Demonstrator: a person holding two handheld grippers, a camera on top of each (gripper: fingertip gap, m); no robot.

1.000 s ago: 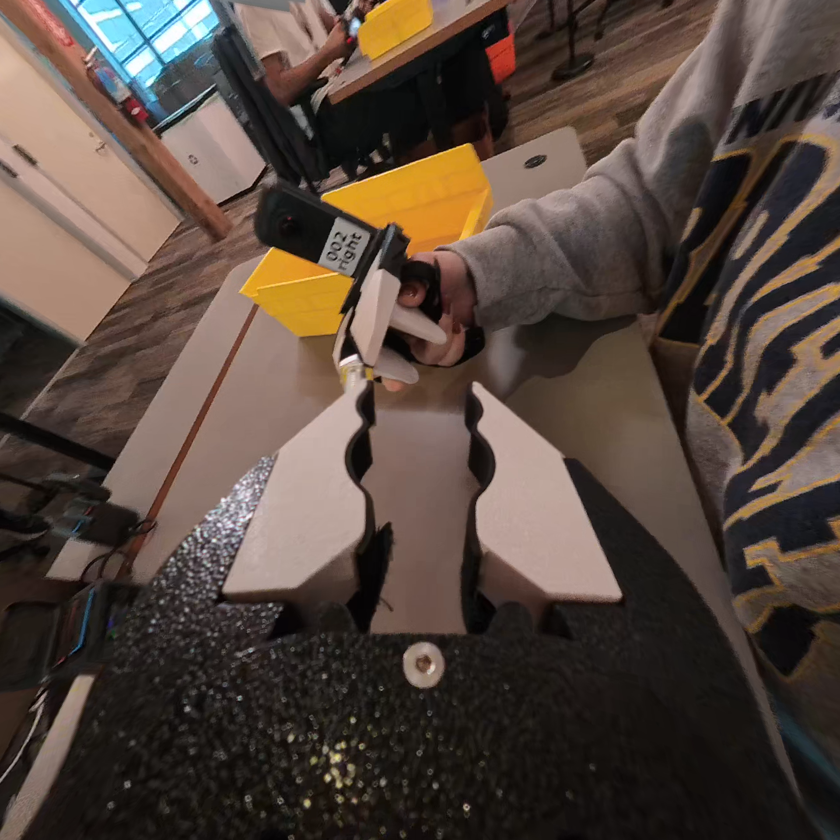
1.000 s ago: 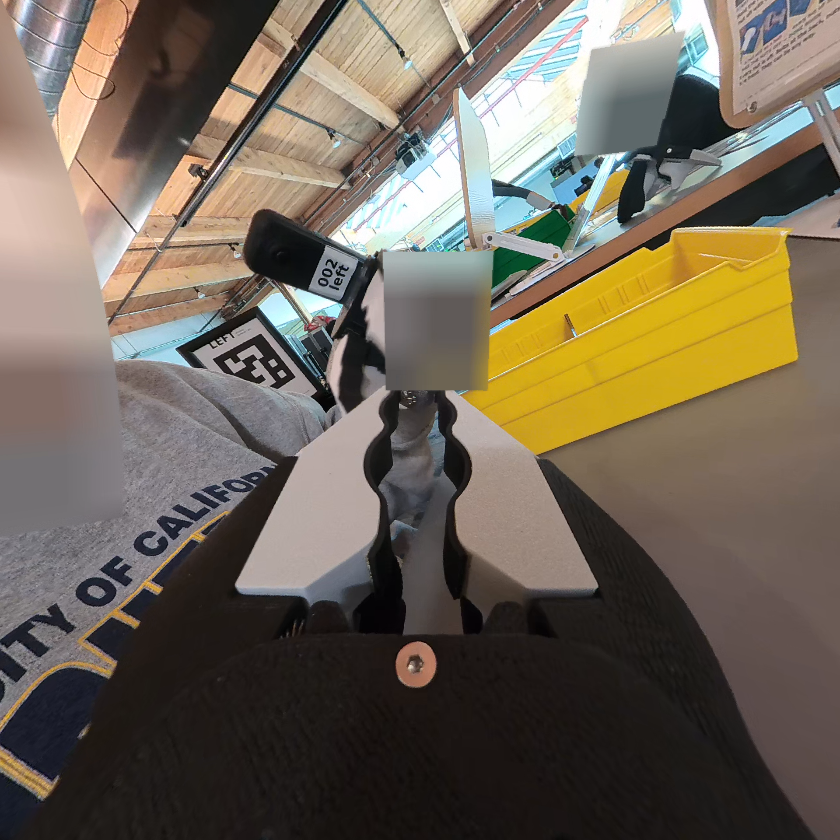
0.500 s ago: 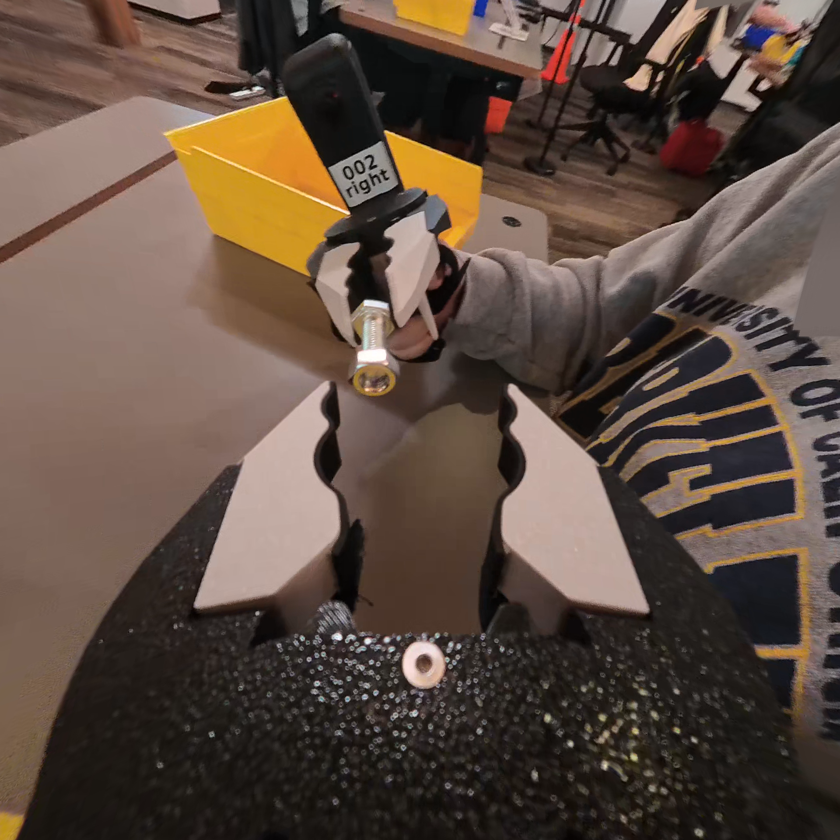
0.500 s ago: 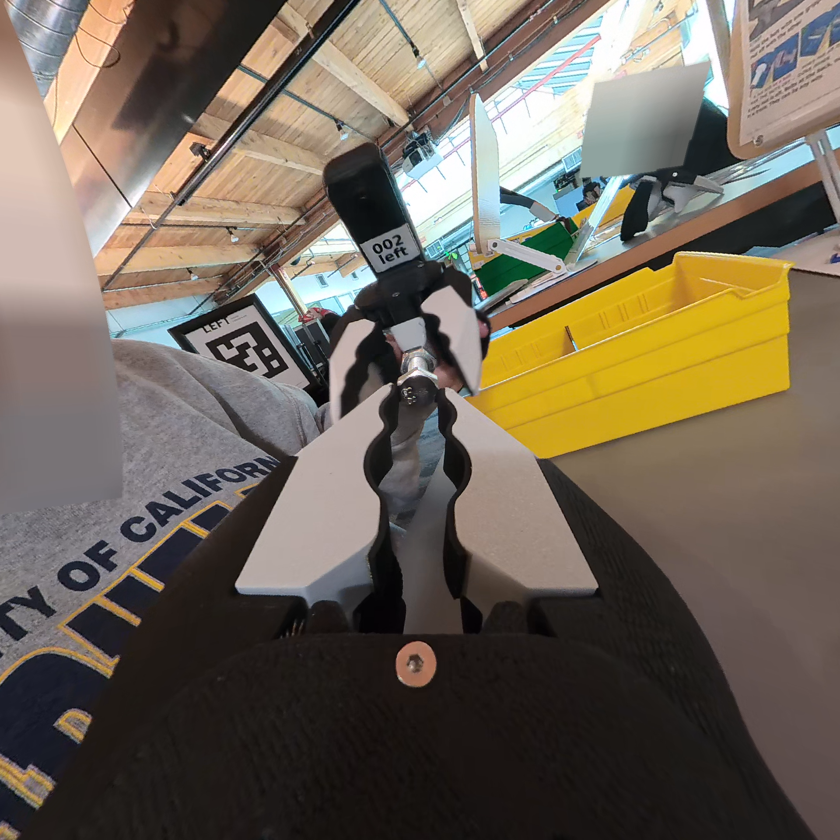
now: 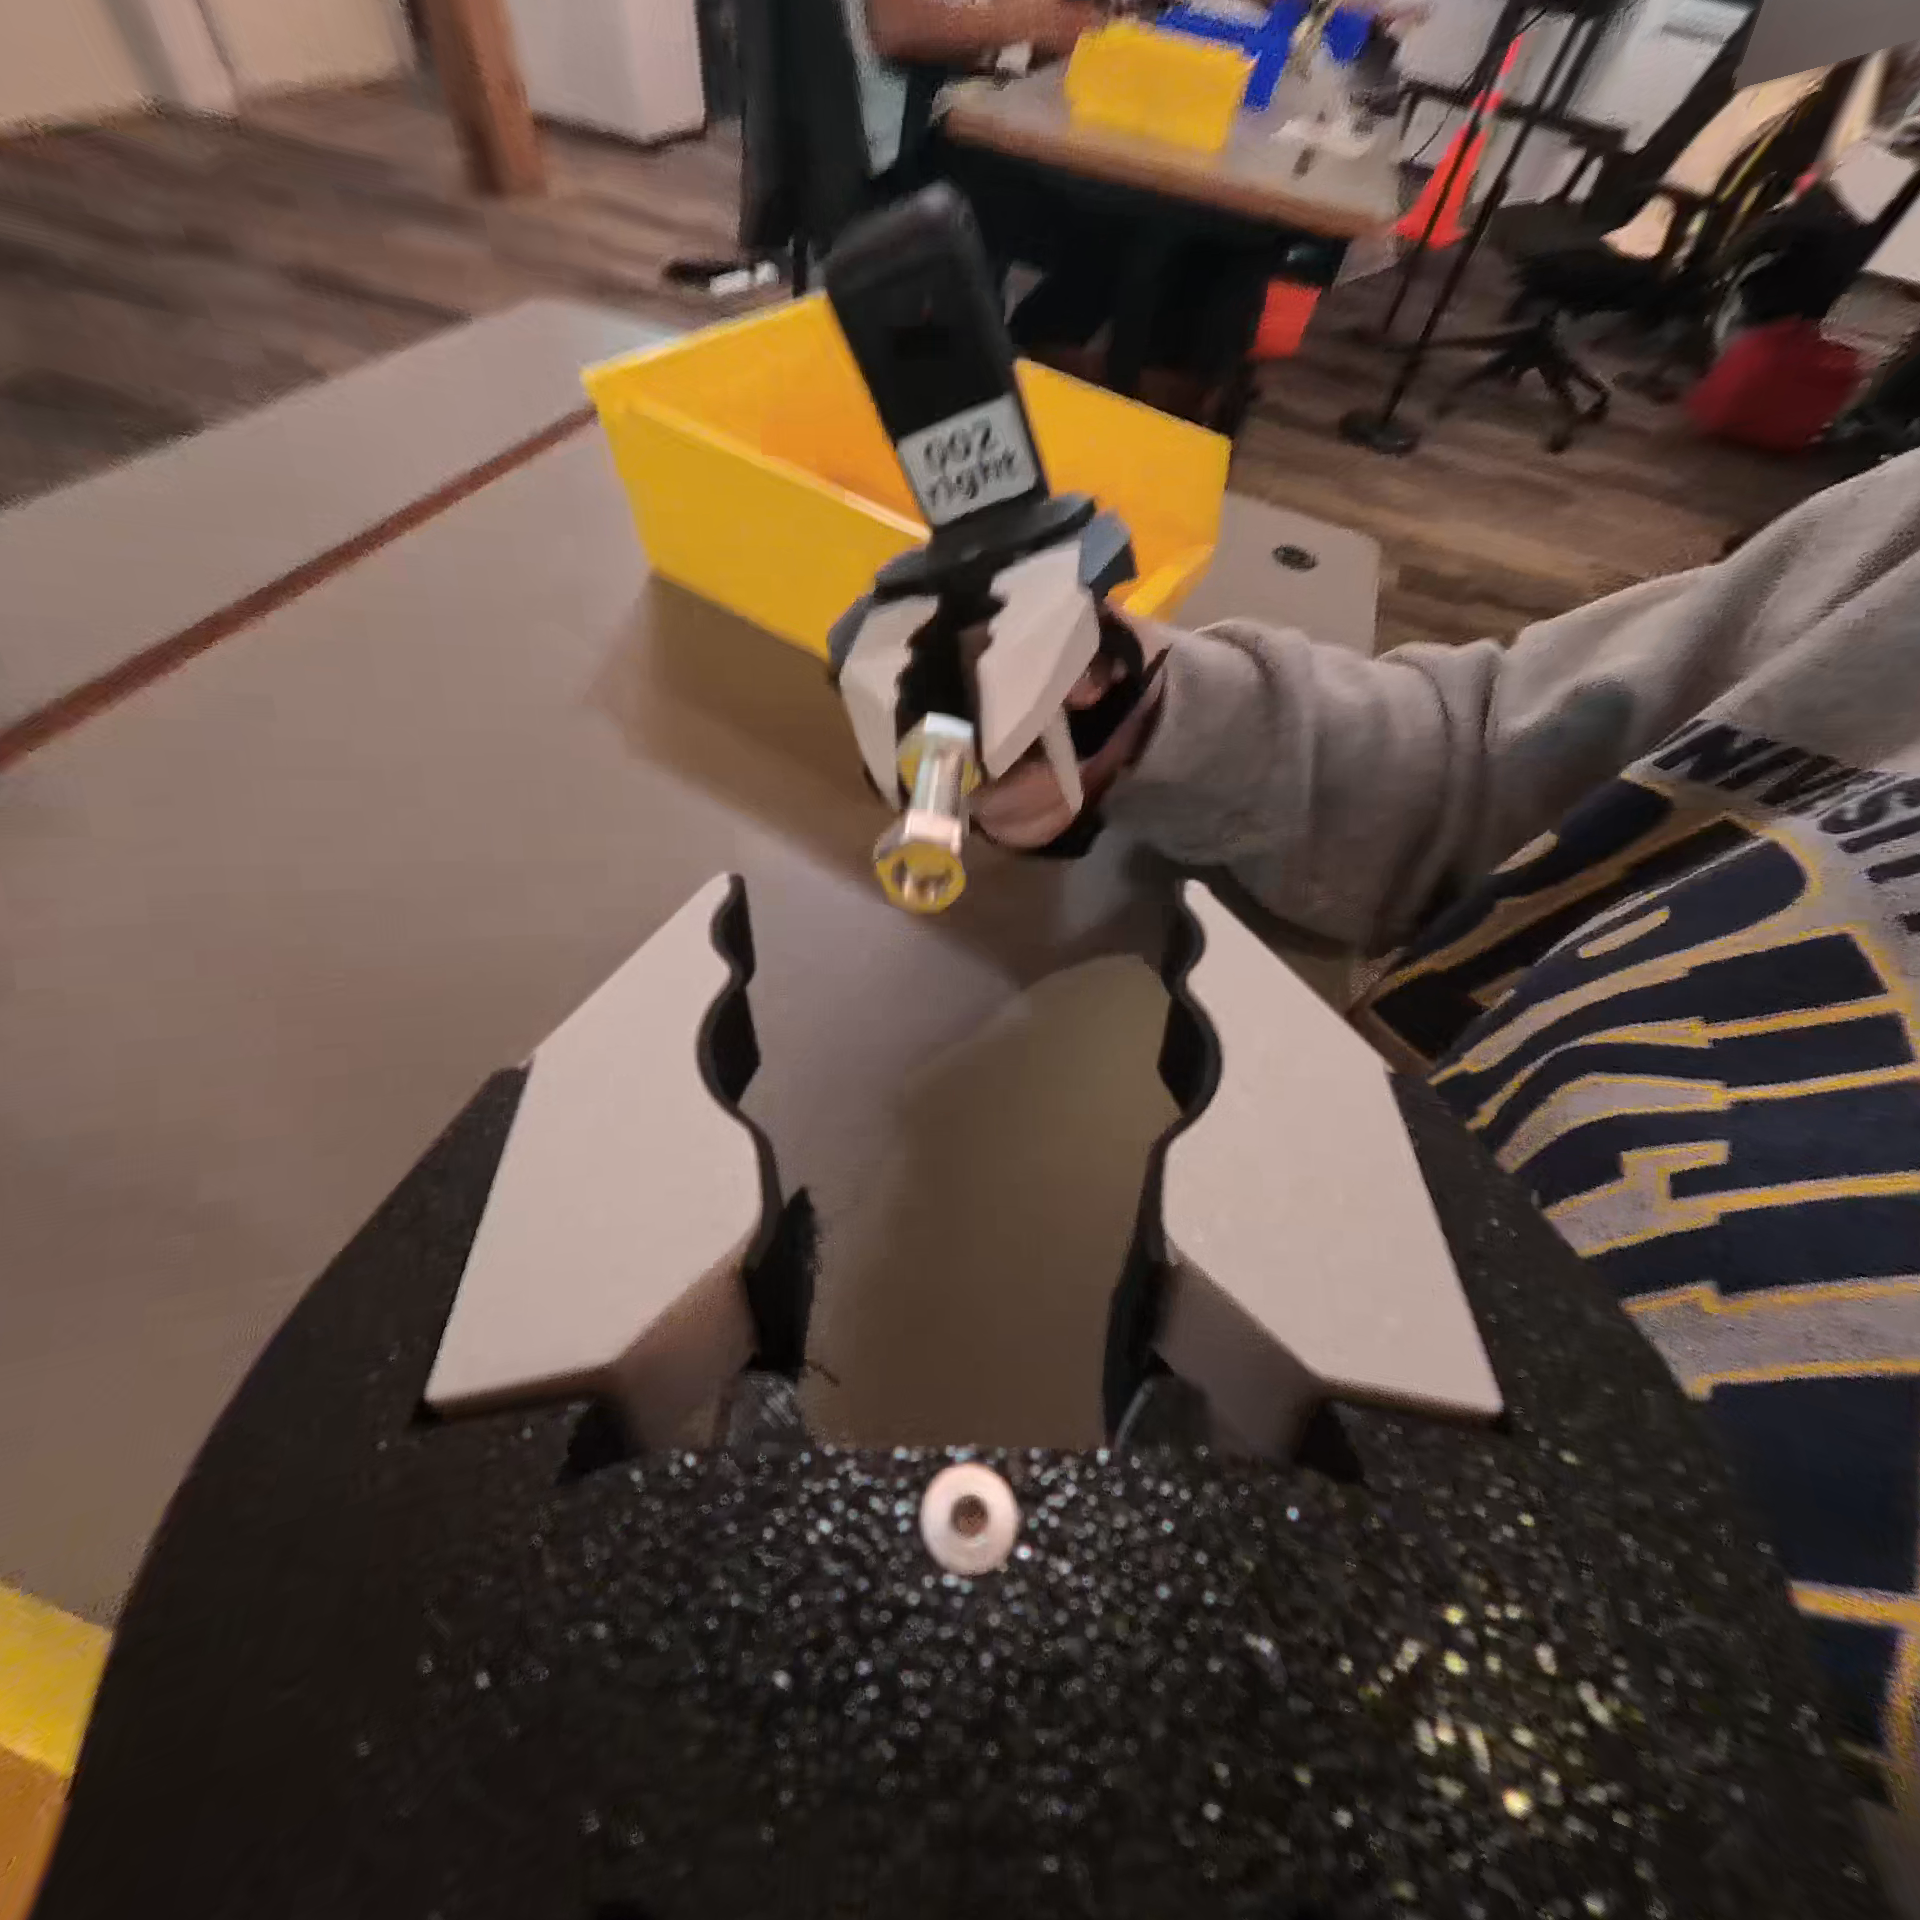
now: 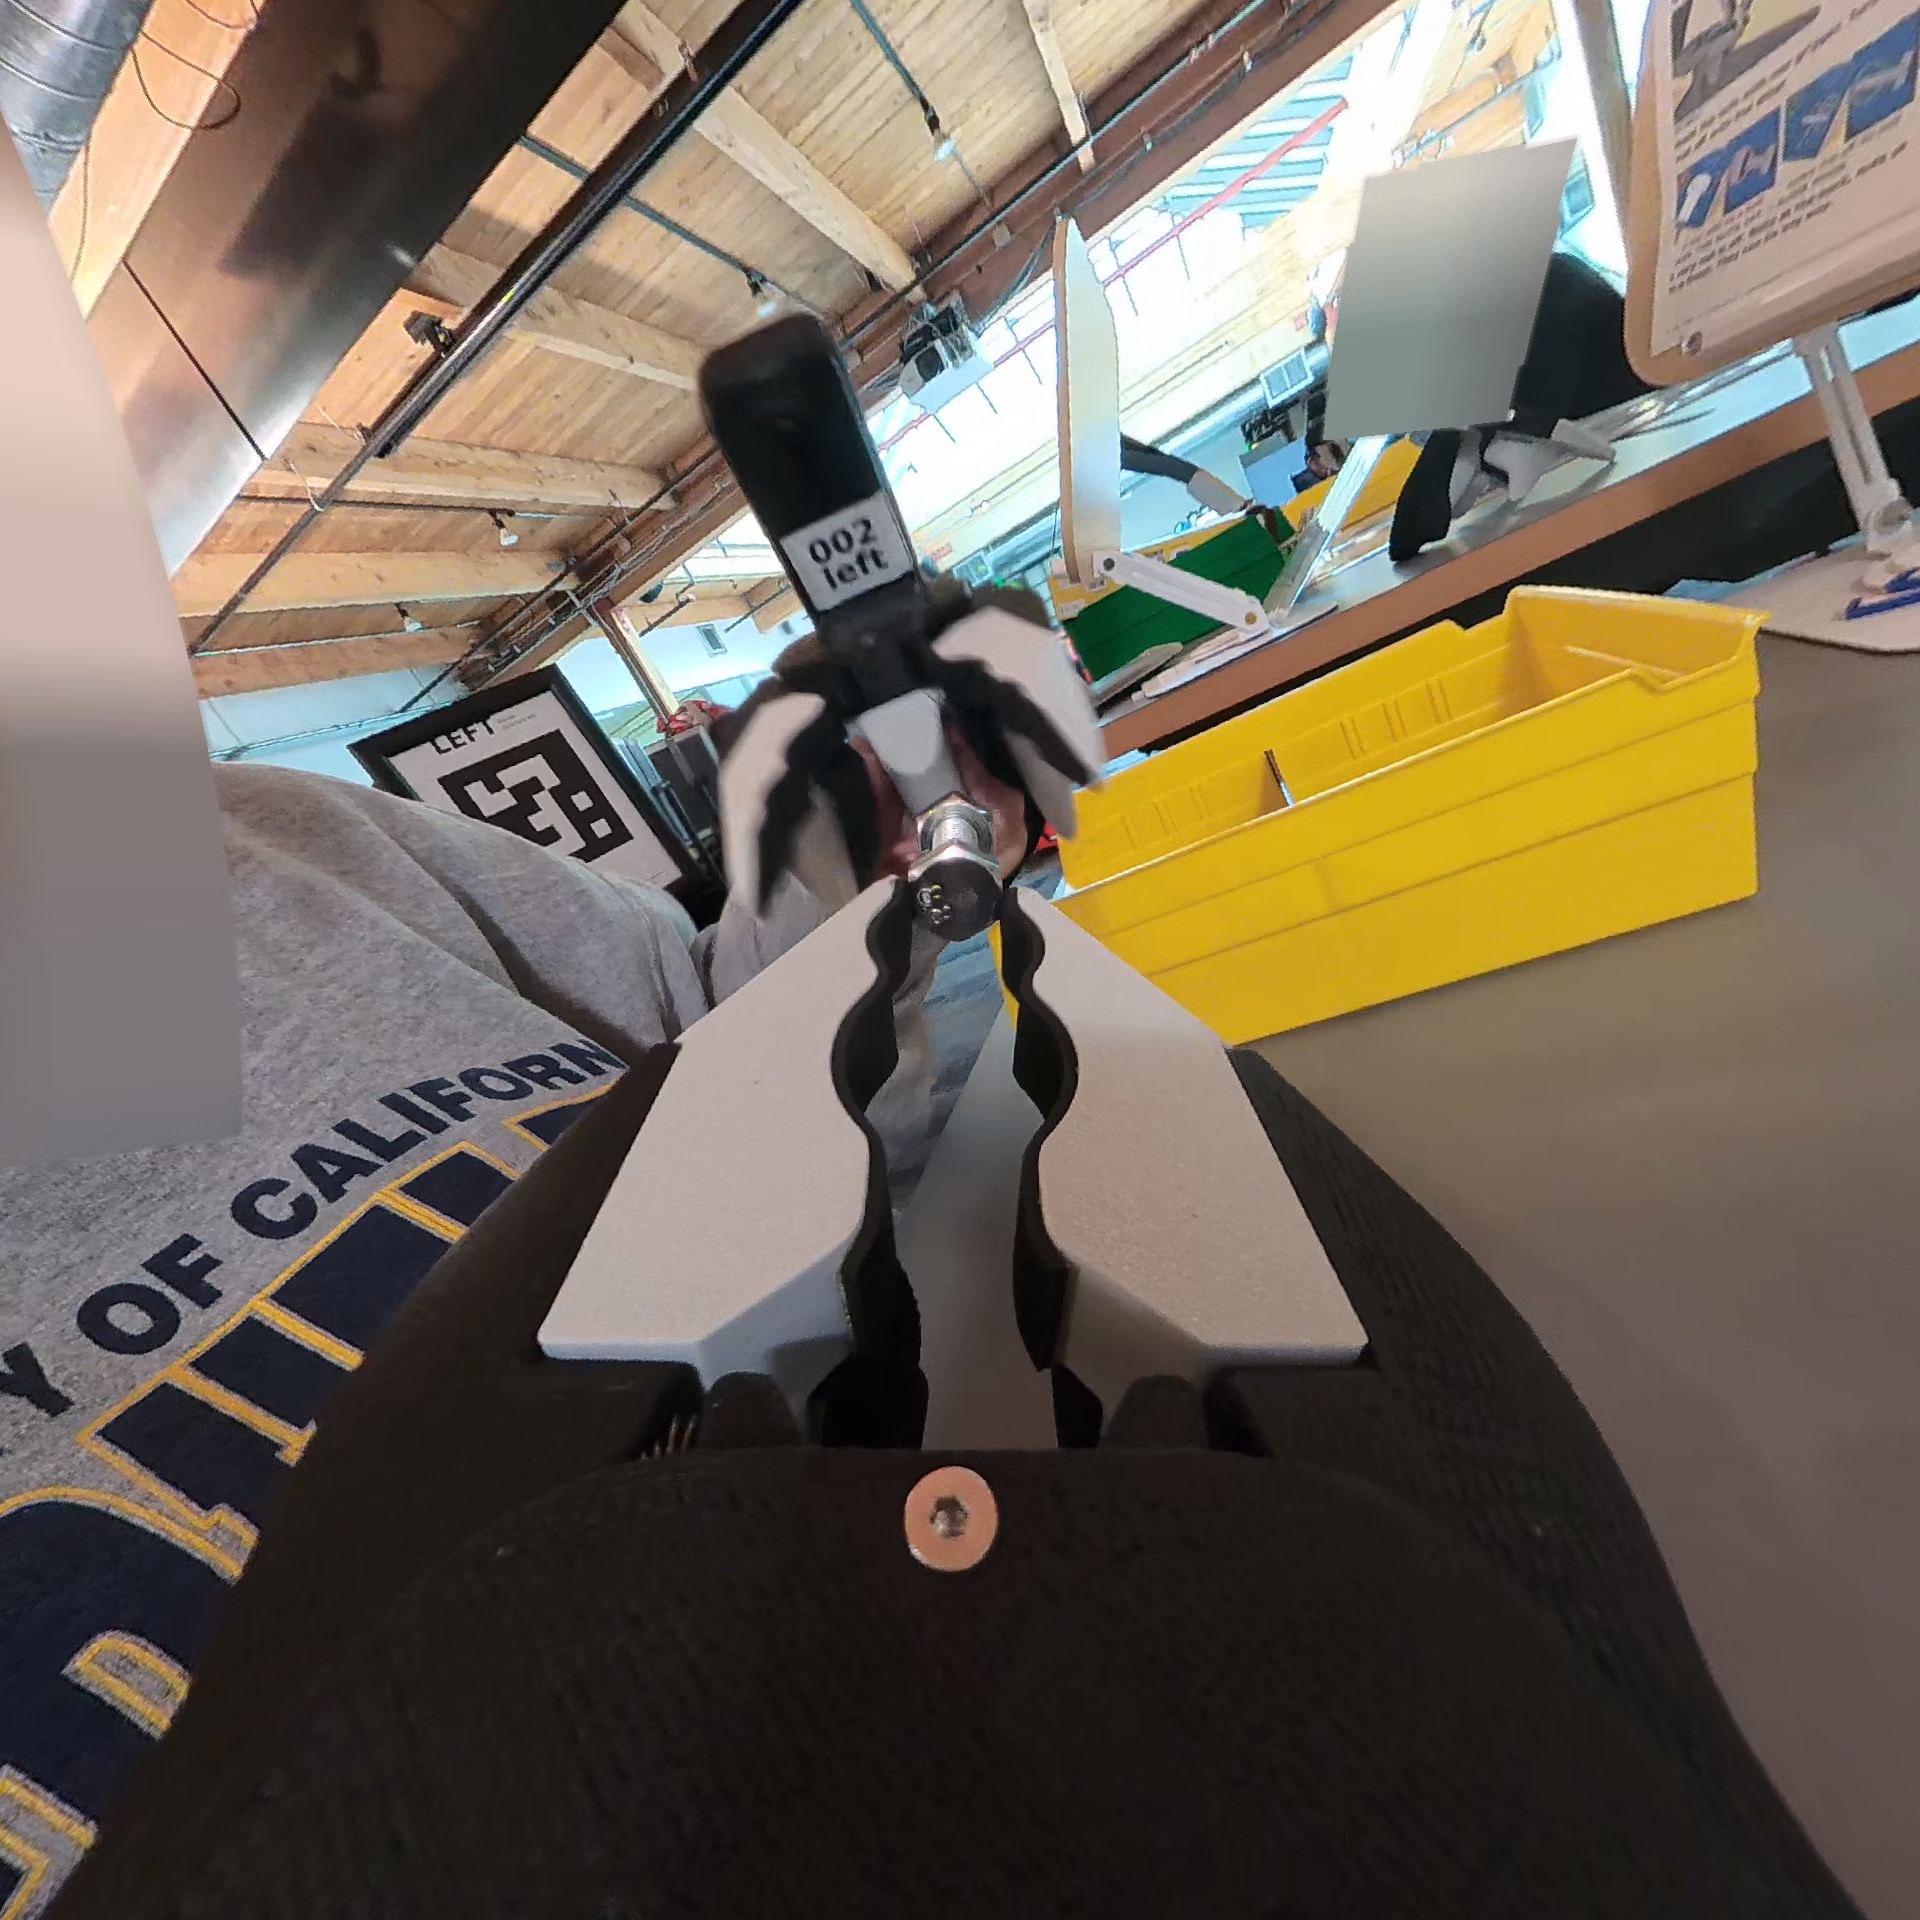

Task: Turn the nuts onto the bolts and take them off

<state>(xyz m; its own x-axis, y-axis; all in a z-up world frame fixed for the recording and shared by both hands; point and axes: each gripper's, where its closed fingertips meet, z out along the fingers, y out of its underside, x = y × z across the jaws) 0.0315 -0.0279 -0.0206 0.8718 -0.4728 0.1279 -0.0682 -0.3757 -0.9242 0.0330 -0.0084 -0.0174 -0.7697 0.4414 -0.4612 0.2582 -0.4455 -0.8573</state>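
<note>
My right gripper [image 6: 948,902] is shut on the head of a silver bolt [image 6: 951,896] and holds it above the grey table [image 6: 1662,1143]. In the left wrist view the right gripper [image 5: 940,750] points the bolt [image 5: 935,795] toward my left gripper, with a nut [image 5: 920,881] threaded on the bolt's near end. My left gripper [image 5: 961,904] is wide open and empty, its fingertips just short of the nut. It also shows in the right wrist view [image 6: 914,842], open around the far end of the bolt without touching it.
A yellow bin [image 5: 748,499] stands on the table behind the right gripper; it also shows in the right wrist view [image 6: 1455,831]. The corner of another yellow bin [image 5: 31,1714] is at lower left. The person's grey sweatshirt [image 5: 1662,1039] fills the right side. My left and right fingertips are right by each other.
My left gripper has opened wider and rolled from a tilt to upright, facing the bolt end-on. My right gripper still holds the bolt, which has swung a little.
</note>
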